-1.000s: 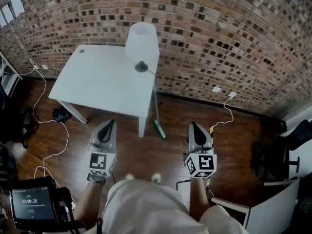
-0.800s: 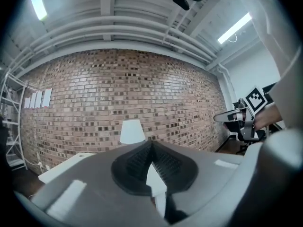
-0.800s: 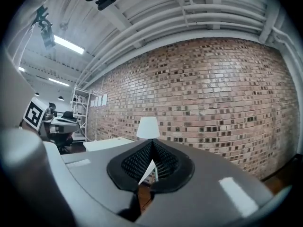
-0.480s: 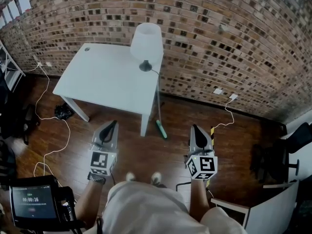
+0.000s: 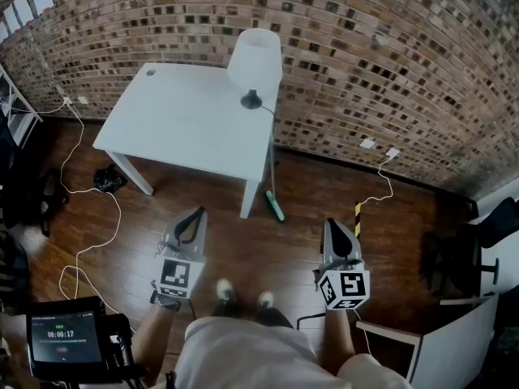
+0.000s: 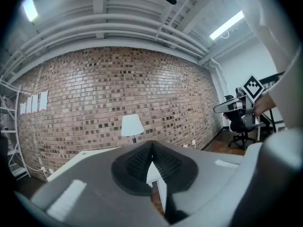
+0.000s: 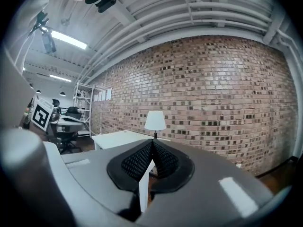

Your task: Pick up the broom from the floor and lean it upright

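Dark wooden floor [image 5: 243, 245] is seen spread below a brick wall [image 5: 365, 55]; a white bench [image 5: 182, 120] is set against that wall, and a white-shaded lamp [image 5: 255, 59] is stood on its far right corner. The broom [image 5: 275, 205] is found just right of the bench's near right leg; its green head is rested on the floor and its thin handle is run up alongside the bench's right edge toward the wall; whether the handle touches the bench or the wall cannot be told.

The left tongs [image 5: 197, 212] are held near the person, left of the broom and well apart from it; in the left gripper view their jaws are seen pressed together with nothing between them. The right tongs [image 5: 332, 224] are held to the right of the broom, also apart from it; their jaws are likewise closed and empty.

A white cable [image 5: 89, 217] is trailed over the floor at the left; a small lit screen [image 5: 65, 339] is seen at the near left corner; an office chair [image 5: 474, 250] is stood at the far right.
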### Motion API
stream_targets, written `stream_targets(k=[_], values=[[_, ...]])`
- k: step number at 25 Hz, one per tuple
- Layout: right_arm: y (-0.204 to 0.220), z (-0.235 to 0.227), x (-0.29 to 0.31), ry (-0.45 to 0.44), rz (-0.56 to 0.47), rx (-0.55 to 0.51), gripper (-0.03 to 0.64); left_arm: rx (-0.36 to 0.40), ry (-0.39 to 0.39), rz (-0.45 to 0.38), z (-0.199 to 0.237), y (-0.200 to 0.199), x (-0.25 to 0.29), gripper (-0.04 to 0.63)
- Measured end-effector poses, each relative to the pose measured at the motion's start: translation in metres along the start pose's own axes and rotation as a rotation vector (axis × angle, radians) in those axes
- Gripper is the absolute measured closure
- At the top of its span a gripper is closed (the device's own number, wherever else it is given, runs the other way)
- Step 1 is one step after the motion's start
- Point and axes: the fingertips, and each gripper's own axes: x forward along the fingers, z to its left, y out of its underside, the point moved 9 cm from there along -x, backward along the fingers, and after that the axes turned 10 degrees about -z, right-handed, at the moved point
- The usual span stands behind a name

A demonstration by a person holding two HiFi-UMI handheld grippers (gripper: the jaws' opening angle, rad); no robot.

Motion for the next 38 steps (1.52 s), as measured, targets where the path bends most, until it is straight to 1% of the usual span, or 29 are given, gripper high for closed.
stream_targets(k=[5,8,10,14,16,19,21,25,28,30,33,38], values=[[-0.003,0.002,-0.026,-0.04,0.03,-0.031,0.604,0.026,-0.001,0.009,-0.024,-0.004,-0.022,0.595],[-0.006,-0.005,-0.053,-0.045,0.032,-0.041,0.604,0.024,0.011,0.007,-0.049,-0.012,-0.04,0.595],[-0.008,-0.012,-0.074,-0.045,0.027,-0.042,0.604,0.02,0.004,0.007,-0.068,-0.017,-0.053,0.595],[-0.003,-0.026,-0.13,-0.048,0.002,-0.029,0.604,-0.011,-0.025,0.001,-0.116,-0.026,-0.084,0.595],[0.002,-0.033,-0.165,-0.045,-0.002,-0.025,0.604,-0.025,-0.025,0.005,-0.146,-0.027,-0.105,0.595],[0.01,-0.042,-0.214,-0.036,-0.001,-0.014,0.604,-0.004,-0.002,0.009,-0.189,-0.037,-0.135,0.595],[0.01,-0.045,-0.242,-0.038,0.002,-0.014,0.604,0.005,-0.001,-0.001,-0.211,-0.049,-0.155,0.595],[0.007,-0.049,-0.286,-0.028,0.008,-0.002,0.604,0.009,-0.015,-0.007,-0.241,-0.066,-0.19,0.594],[0.002,-0.048,-0.308,-0.022,0.002,0.001,0.604,0.011,-0.024,-0.004,-0.252,-0.073,-0.21,0.595],[-0.003,-0.046,-0.316,-0.02,-0.005,-0.002,0.604,0.009,-0.036,-0.008,-0.252,-0.076,-0.217,0.595],[-0.01,-0.034,-0.321,-0.02,-0.01,0.005,0.604,-0.004,-0.052,-0.014,-0.243,-0.078,-0.225,0.595],[-0.014,-0.004,-0.314,-0.052,-0.014,-0.006,0.604,-0.003,-0.067,-0.022,-0.222,-0.082,-0.232,0.595]])
